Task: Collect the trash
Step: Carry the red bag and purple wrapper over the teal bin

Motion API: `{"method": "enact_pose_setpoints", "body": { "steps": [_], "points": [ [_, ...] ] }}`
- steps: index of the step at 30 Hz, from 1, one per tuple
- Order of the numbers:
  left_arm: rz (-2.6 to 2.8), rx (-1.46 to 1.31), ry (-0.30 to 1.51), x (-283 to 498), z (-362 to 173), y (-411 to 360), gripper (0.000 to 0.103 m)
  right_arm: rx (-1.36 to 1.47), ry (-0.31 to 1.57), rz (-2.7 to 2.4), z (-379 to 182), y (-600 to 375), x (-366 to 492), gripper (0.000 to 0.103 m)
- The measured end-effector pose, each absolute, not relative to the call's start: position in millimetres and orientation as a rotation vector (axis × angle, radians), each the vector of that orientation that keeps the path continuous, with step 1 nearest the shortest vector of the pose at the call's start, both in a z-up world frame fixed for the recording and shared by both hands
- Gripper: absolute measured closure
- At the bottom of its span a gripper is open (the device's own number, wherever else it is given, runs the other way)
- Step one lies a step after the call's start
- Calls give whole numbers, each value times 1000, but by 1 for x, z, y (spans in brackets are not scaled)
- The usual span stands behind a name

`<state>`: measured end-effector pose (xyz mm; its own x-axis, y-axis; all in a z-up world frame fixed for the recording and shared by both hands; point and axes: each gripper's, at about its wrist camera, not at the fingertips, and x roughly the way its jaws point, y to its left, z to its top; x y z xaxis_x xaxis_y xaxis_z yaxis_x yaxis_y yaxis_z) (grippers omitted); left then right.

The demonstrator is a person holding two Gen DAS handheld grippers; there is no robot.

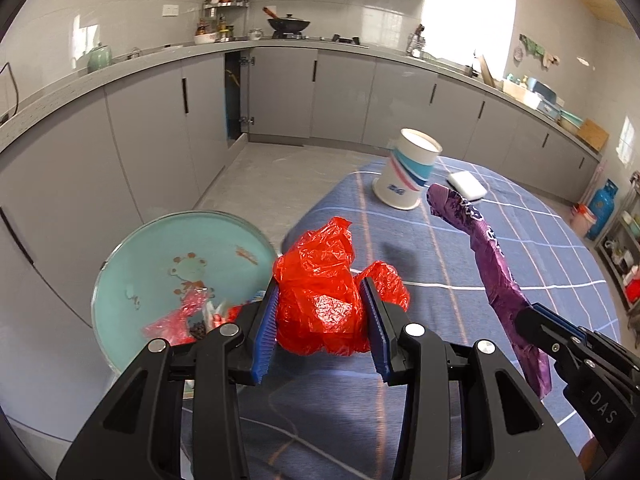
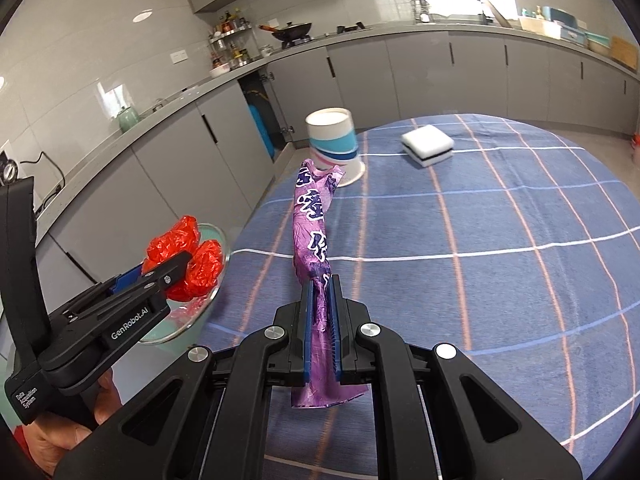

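Observation:
My left gripper [image 1: 320, 304] is shut on a crumpled red plastic bag [image 1: 320, 292], held in the air at the table's left edge, next to a round teal bin [image 1: 168, 248] that holds several scraps. The same red plastic bag [image 2: 200, 264] and left gripper [image 2: 168, 276] show at the left of the right wrist view. My right gripper [image 2: 321, 312] is shut on a long purple wrapper [image 2: 314, 232] that sticks up and forward. That purple wrapper [image 1: 492, 272] and the right gripper [image 1: 532, 316] appear at the right of the left wrist view.
An upside-down paper cup [image 1: 408, 168] with blue and red stripes and a white sponge [image 1: 466, 185] rest on the blue checked tablecloth [image 2: 500, 260]. Grey kitchen cabinets [image 1: 140, 128] and a counter run along the far walls. A blue gas cylinder [image 1: 600, 208] stands at right.

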<state>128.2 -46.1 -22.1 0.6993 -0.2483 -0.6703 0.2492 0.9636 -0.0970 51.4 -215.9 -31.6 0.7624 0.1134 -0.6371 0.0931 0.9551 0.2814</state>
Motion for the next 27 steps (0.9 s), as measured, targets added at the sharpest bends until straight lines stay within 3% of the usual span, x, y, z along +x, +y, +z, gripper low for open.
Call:
{"method": "enact_pose_setpoints", "body": {
  "steps": [27],
  "points": [
    [-102,-60,783,145,-37,40,63,223,743,185,-31,-125,94,94]
  ]
}}
